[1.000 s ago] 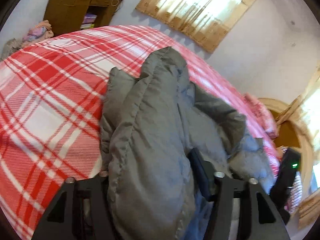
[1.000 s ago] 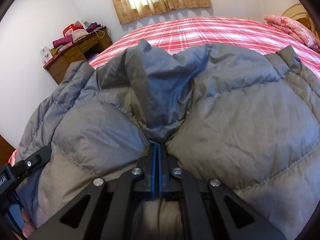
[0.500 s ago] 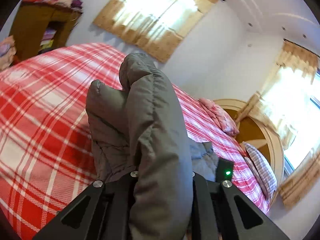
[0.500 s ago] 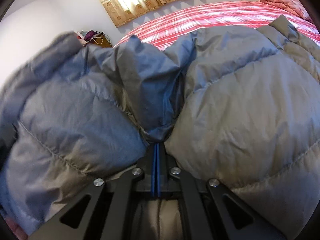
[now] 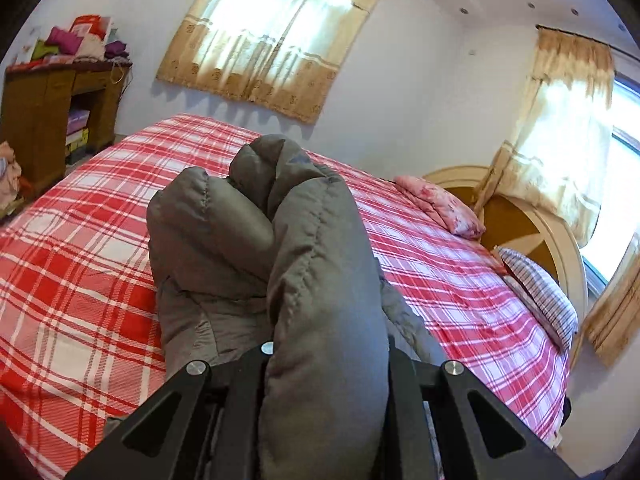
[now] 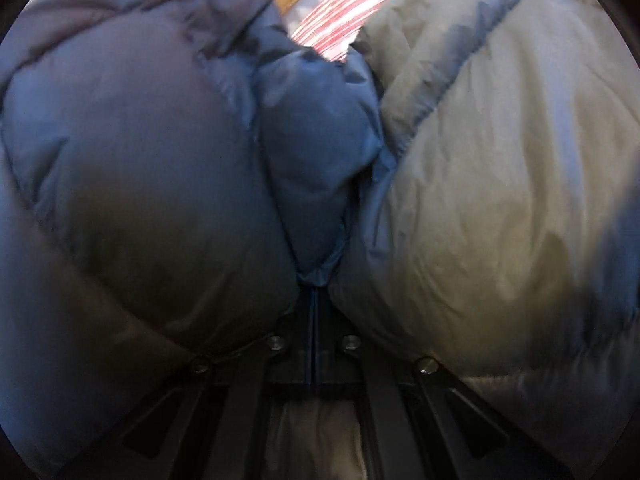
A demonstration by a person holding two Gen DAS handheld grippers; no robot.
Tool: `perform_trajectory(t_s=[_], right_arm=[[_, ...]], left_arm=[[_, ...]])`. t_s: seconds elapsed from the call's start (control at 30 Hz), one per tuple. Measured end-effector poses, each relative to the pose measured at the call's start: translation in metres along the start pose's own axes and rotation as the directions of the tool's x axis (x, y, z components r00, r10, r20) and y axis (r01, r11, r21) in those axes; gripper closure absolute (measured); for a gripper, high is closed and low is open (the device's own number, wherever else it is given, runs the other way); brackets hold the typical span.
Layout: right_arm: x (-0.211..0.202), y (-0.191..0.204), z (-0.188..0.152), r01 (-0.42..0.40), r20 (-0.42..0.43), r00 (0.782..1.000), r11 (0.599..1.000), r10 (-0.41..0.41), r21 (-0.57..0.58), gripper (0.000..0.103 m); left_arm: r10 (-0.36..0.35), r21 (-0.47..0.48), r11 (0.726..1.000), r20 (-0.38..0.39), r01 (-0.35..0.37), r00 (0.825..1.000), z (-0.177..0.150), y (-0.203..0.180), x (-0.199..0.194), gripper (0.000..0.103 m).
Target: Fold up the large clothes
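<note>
Above a bed in a white-walled bedroom, left gripper [image 5: 326,364] clamped on a thick fold of a grey quilted jacket [image 5: 280,264] held up over the covers, and right gripper [image 6: 316,300] pinched tight on a blue-grey pleat of the same jacket [image 6: 500,200], puffed panels filling nearly its whole view. Beneath, a red-and-white plaid bedspread [image 5: 80,248] across the mattress, with a pink pillow [image 5: 440,206] and a checked pillow [image 5: 540,292] against a rounded cream headboard [image 5: 560,240]. Beyond, a wooden cabinet [image 5: 48,120] piled with folded clothes at left, tan curtains [image 5: 272,36] over two bright windows.
</note>
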State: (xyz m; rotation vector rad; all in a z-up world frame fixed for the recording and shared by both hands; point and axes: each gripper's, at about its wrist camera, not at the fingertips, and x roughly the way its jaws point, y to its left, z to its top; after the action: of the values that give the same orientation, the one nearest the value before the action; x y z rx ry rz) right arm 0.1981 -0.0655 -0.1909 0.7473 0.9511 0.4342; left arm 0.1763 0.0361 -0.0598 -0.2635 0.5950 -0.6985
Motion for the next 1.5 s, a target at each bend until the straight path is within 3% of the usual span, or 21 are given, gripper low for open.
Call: perform_trajectory(t_s=[0.1, 0.27, 0.5, 0.6, 0.63, 0.67, 0.7, 0.87, 0.9, 0.97, 1.07, 1.2, 1.23, 1.27, 1.33, 1.5], right_arm=[[-0.019, 0.003, 0.017, -0.027, -0.022, 0.999, 1.0, 0.026, -0.014, 0.096], [-0.09, -0.007, 0.04, 0.047, 0.075, 0.996, 0.995, -0.041, -0.092, 0.092], [-0.181, -0.035, 0.055, 0.186, 0.207, 0.965, 0.976, -0.159, -0.115, 0.089], [-0.207, -0.043, 0.054, 0.187, 0.235, 0.959, 0.977, -0.16, -0.101, 0.067], [-0.216, -0.045, 0.055, 0.187, 0.247, 0.956, 0.977, -0.157, -0.102, 0.052], [-0.227, -0.047, 0.055, 0.179, 0.264, 0.953, 0.978, -0.146, -0.106, 0.046], [-0.235, -0.05, 0.055, 0.174, 0.271, 0.952, 0.979, -0.14, -0.105, 0.045], [-0.244, -0.049, 0.067, 0.166, 0.261, 0.956, 0.98, -0.132, -0.109, 0.045], [-0.242, -0.05, 0.074, 0.17, 0.254, 0.958, 0.978, -0.136, -0.118, 0.043], [-0.229, -0.056, 0.09, 0.163, 0.209, 0.969, 0.976, -0.132, -0.141, 0.027], [-0.207, -0.053, 0.106, 0.182, 0.135, 0.978, 0.968, -0.16, -0.172, 0.024], [-0.18, -0.042, 0.121, 0.212, 0.091, 0.976, 0.948, -0.196, -0.238, 0.025], [-0.175, -0.044, 0.124, 0.218, 0.087, 0.975, 0.941, -0.202, -0.259, 0.035], [-0.168, -0.045, 0.126, 0.236, 0.079, 0.972, 0.93, -0.223, -0.283, 0.058], [-0.16, -0.049, 0.126, 0.27, 0.065, 0.963, 0.912, -0.262, -0.308, 0.083], [-0.163, -0.054, 0.115, 0.267, 0.105, 0.964, 0.91, -0.246, -0.318, 0.093]], left_arm=[[0.001, 0.037, 0.999, -0.002, -0.001, 1.0, -0.001, -0.015, 0.002, 0.092], [0.022, 0.148, 0.989, -0.05, -0.014, 0.998, -0.015, -0.054, 0.023, 0.092], [0.04, 0.245, 0.97, -0.133, -0.007, 0.99, -0.049, -0.096, 0.059, 0.092], [0.044, 0.287, 0.958, -0.163, 0.005, 0.986, -0.066, -0.113, 0.07, 0.092], [0.047, 0.302, 0.953, -0.172, 0.007, 0.984, -0.07, -0.119, 0.073, 0.092], [0.054, 0.325, 0.946, -0.182, 0.008, 0.982, -0.077, -0.126, 0.078, 0.092], [0.059, 0.341, 0.94, -0.187, 0.008, 0.981, -0.081, -0.13, 0.08, 0.092], [0.052, 0.365, 0.93, -0.212, 0.03, 0.976, -0.097, -0.145, 0.089, 0.092], [0.053, 0.374, 0.927, -0.211, 0.031, 0.976, -0.101, -0.147, 0.089, 0.092], [0.054, 0.385, 0.922, -0.212, 0.032, 0.976, -0.107, -0.152, 0.09, 0.092], [0.065, 0.413, 0.91, -0.211, 0.028, 0.975, -0.115, -0.158, 0.091, 0.092], [0.067, 0.424, 0.905, -0.214, 0.031, 0.975, -0.119, -0.159, 0.092, 0.092], [0.065, 0.424, 0.905, -0.215, 0.034, 0.975, -0.119, -0.158, 0.092, 0.092], [0.063, 0.428, 0.903, -0.215, 0.036, 0.975, -0.118, -0.158, 0.091, 0.092], [0.066, 0.442, 0.896, -0.223, 0.041, 0.973, -0.116, -0.156, 0.087, 0.092], [0.122, 0.505, 0.863, -0.243, 0.018, 0.962, -0.114, -0.161, 0.074, 0.088]])
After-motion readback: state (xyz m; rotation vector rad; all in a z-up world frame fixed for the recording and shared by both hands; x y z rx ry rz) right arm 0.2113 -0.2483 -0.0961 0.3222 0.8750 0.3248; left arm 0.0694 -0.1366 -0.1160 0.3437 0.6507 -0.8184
